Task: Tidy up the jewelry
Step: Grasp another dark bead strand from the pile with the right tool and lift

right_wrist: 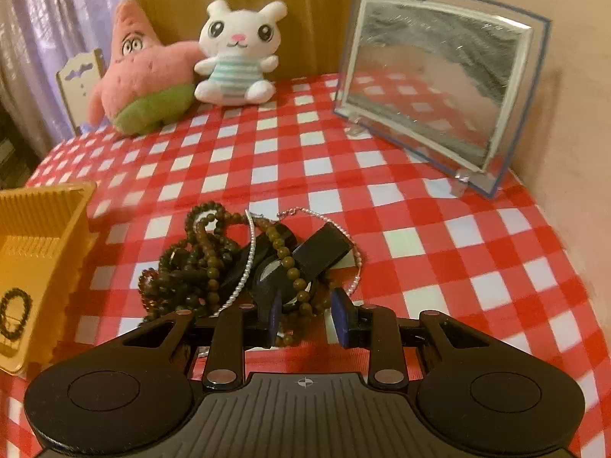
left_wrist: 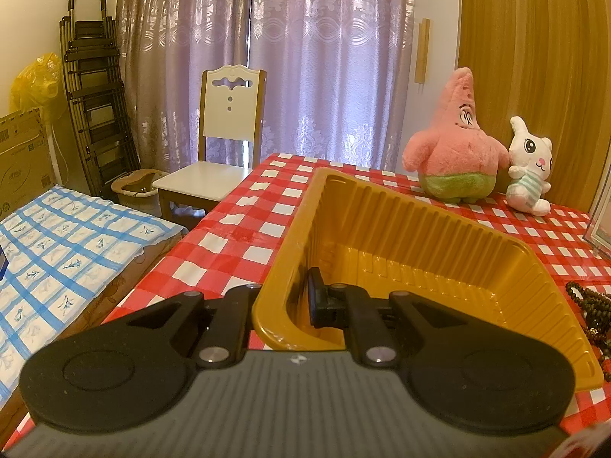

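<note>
Left wrist cam sits low and very close to the yellow tray (left_wrist: 401, 229), looking over it twd the curtains (left_wrist: 267, 57) and chair (left_wrist: 229, 114). Right wrist cam sits low over the tabletop (right_wrist: 420, 210), close to the bead pile (right_wrist: 214, 259), facing the wall w/ the mirror frame (right_wrist: 439, 84). Both views share the tray, the pink star toy (left_wrist: 454, 141) and the white bunny toy (left_wrist: 529, 168).

Table (right_wrist: 382, 191): cloth in red-and-white check. Tray (left_wrist: 420, 225): golden yellow, ribbed walls. Bead strands (right_wrist: 198, 259): dark brown and olive-brown; one string of white pearls (right_wrist: 244, 271). Star plush (right_wrist: 145, 76): pink with green base. Rabbit plush (right_wrist: 236, 49): white, mint-striped shirt. Curtains (left_wrist: 305, 57): lilac, damask pattern. Bed (left_wrist: 57, 236): blue-and-white grid.
</note>
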### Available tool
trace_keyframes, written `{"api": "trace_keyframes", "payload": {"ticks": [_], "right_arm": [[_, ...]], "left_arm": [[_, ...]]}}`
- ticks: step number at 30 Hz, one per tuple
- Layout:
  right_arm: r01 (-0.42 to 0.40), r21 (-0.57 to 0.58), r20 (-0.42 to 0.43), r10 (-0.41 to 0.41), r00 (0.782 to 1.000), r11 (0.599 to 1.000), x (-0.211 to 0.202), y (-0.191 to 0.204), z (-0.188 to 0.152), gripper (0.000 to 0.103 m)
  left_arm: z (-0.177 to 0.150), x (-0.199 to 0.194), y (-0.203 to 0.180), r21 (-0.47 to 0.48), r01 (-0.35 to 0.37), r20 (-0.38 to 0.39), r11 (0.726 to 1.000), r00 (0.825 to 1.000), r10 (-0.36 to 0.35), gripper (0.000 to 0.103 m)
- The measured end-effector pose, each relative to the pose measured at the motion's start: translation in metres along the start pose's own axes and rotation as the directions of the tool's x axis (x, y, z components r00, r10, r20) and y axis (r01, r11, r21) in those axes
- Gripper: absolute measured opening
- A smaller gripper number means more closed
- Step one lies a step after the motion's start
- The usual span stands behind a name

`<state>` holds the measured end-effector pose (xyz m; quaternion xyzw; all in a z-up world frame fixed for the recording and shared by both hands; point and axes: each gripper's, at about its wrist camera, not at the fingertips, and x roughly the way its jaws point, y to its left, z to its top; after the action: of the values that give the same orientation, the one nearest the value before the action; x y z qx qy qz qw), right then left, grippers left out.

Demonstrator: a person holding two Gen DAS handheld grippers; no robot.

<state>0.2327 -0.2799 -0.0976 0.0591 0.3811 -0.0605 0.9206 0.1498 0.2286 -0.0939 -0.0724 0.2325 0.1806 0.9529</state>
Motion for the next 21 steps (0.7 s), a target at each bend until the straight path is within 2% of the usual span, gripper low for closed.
{"api": "trace_keyframes", "payload": {"ticks": [2,4,6,9,16,21], "right_arm": [[-0.035,-0.022,0.017,0.035,0.999,0.999,0.002,0.0,0.001,0.03],[-0.058,-0.049,0.014,0.059,0.998,0.997,0.004,0.003,0.002,0.022],[-0.065,-0.065,0.013,0.066,0.998,0.996,0.004,0.005,0.002,0.006],[-0.038,-0.058,0.01,0.039,0.999,0.998,0.001,0.004,0.005,0.006],[-0.027,0.078,0.129,0.017,0.992,0.997,-0.033,-0.019,0.032,0.006],[-0.029,0.083,0.194,0.013,0.981,0.996,-0.062,-0.022,0.049,0.006]], "left_arm": [[0.0,0.0,0.0,0.0,0.0,0.0,1.0,1.0,0.0,0.011],[0.0,0.001,0.001,-0.001,-0.001,-0.002,1.0,1.0,0.001,0.011],[0.001,0.002,0.0,-0.003,-0.001,-0.003,1.0,1.0,0.001,0.011],[0.001,0.002,-0.001,-0.002,-0.001,-0.003,1.0,1.0,0.001,0.011],[0.0,0.002,0.0,0.0,0.001,-0.003,1.0,1.0,-0.001,0.011],[0.0,0.001,0.0,-0.001,0.002,-0.003,1.0,1.0,-0.002,0.011]]}}
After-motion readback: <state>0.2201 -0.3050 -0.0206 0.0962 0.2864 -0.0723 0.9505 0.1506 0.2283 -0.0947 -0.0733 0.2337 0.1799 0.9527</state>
